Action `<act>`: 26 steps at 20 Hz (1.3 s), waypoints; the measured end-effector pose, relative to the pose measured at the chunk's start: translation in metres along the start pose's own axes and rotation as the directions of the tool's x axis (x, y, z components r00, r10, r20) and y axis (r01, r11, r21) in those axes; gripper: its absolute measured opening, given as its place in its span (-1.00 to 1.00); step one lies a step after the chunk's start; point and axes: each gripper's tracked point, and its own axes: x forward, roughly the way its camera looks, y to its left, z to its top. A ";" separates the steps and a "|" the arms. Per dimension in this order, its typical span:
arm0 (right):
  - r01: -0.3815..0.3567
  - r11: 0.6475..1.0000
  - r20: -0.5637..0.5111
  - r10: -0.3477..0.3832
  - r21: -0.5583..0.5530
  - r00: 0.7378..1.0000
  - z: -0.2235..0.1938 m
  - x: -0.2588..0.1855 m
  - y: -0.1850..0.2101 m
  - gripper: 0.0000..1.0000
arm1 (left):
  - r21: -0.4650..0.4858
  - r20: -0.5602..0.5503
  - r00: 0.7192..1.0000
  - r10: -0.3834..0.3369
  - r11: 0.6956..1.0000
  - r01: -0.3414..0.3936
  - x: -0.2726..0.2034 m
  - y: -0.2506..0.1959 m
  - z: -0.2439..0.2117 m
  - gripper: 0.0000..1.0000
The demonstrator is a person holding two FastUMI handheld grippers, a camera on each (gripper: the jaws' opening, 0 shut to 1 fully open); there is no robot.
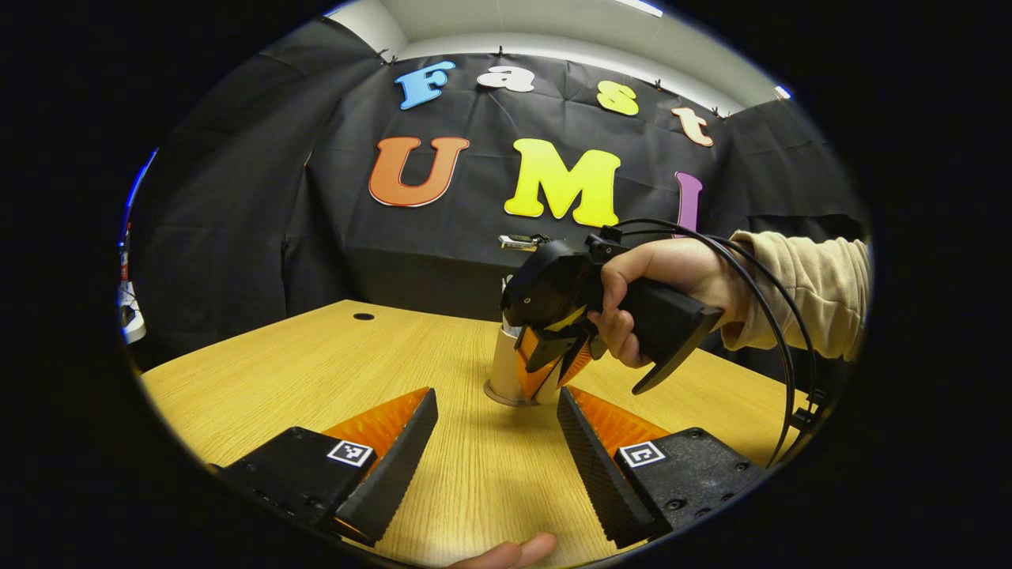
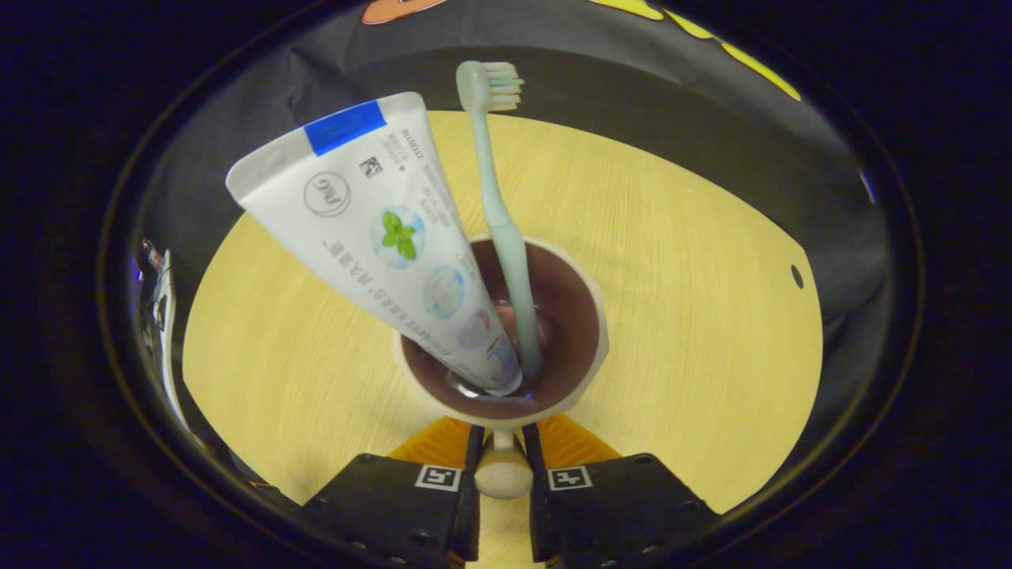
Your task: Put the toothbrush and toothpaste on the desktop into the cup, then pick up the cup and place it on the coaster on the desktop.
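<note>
Two views are given. In the left gripper view, a light wooden desktop with fine grain (image 1: 332, 371) is seen stretching toward a booth wall draped in black cloth (image 1: 237, 197), with a strip of pale ceiling (image 1: 506, 24) above it. A small dark round hole (image 1: 364, 316) is set into the desktop near its far edge. The left gripper (image 1: 496, 431) is held low over the wood, its two fingers spread wide apart with nothing between them. Farther off, the right gripper (image 1: 553, 359) is held by a hand (image 1: 664, 292) in a beige sleeve (image 1: 814, 292), with black cables (image 1: 759, 300) looping from it. It is pointed down at a cream-coloured round cup (image 1: 506, 371) that stands upright on the desktop; a coaster under the cup cannot be made out.

In the right gripper view, the cup (image 2: 589, 316) is looked into from above, its inside dark brown. A white toothpaste tube with a blue band (image 2: 379, 237) and a pale green toothbrush (image 2: 498, 205) are stood in it, the tube leaning left and the brush head uppermost. The right gripper (image 2: 500, 466) is clamped on the cup's cream handle (image 2: 502, 474), which is pressed between both fingers. The wooden desktop (image 2: 696, 316) is seen all around the cup, bordered by black cloth.
</note>
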 end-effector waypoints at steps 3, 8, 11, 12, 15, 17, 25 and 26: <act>-0.043 0.999 0.025 0.042 0.024 0.999 -0.002 0.001 0.002 -0.44 | 0.014 0.000 1.000 0.000 1.000 0.000 -0.002 -0.003 -0.002 0.94; -0.082 0.996 0.075 0.078 0.045 0.994 -0.012 0.008 0.003 0.16 | 0.053 0.002 1.000 0.011 0.999 -0.011 -0.002 -0.004 -0.004 0.94; -0.138 0.990 0.144 0.134 0.019 0.981 -0.010 -0.004 0.008 0.62 | 0.062 -0.015 1.000 0.024 0.998 -0.023 0.003 -0.002 -0.007 0.94; -0.135 0.991 0.178 0.131 0.010 0.975 -0.008 -0.012 0.007 0.66 | 0.068 -0.016 0.999 0.040 0.997 -0.038 0.004 0.000 -0.006 0.94; -0.131 0.991 0.271 0.123 0.013 0.955 -0.003 -0.034 0.002 0.92 | 0.086 -0.014 0.997 0.073 0.994 -0.072 0.010 0.007 -0.002 0.94; -0.139 0.990 0.348 0.127 0.012 0.929 0.001 -0.054 -0.002 0.92 | 0.084 -0.011 0.997 0.070 0.994 -0.069 0.012 0.008 0.003 0.93; -0.141 0.987 0.633 0.064 0.072 0.771 -0.009 -0.157 -0.055 0.92 | 0.048 -0.007 0.998 0.066 0.997 -0.065 0.018 0.005 0.035 0.93; -0.144 0.986 0.652 0.052 0.089 0.756 -0.015 -0.168 -0.064 0.92 | 0.049 -0.006 0.998 0.069 0.996 -0.068 0.017 0.004 0.040 0.93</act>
